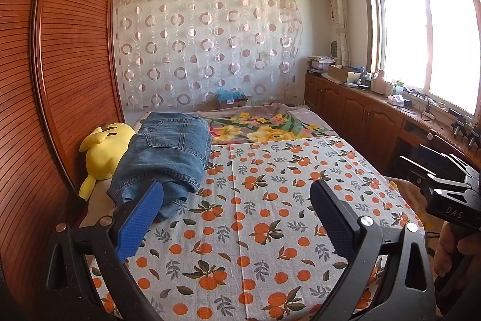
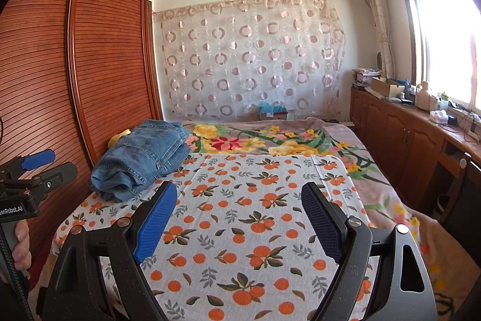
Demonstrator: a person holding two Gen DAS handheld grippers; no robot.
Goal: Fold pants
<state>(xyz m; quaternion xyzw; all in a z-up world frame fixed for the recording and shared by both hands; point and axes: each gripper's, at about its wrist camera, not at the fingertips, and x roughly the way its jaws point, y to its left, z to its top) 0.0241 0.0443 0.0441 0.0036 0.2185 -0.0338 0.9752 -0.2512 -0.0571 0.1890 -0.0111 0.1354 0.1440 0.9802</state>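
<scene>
Folded jeans (image 1: 168, 152) sit at the far left edge of the orange-print sheet (image 1: 270, 200) beside the yellow plush (image 1: 102, 152), left gripper (image 1: 237, 200) and right gripper (image 2: 239, 202) both gaping empty; risk: a careless regrab drags layers apart or off the bed edge.

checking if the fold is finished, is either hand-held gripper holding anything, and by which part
Nothing is held. The left hand-held gripper and right hand-held gripper are both open over the bedsheet; the folded jeans lie apart.
</scene>
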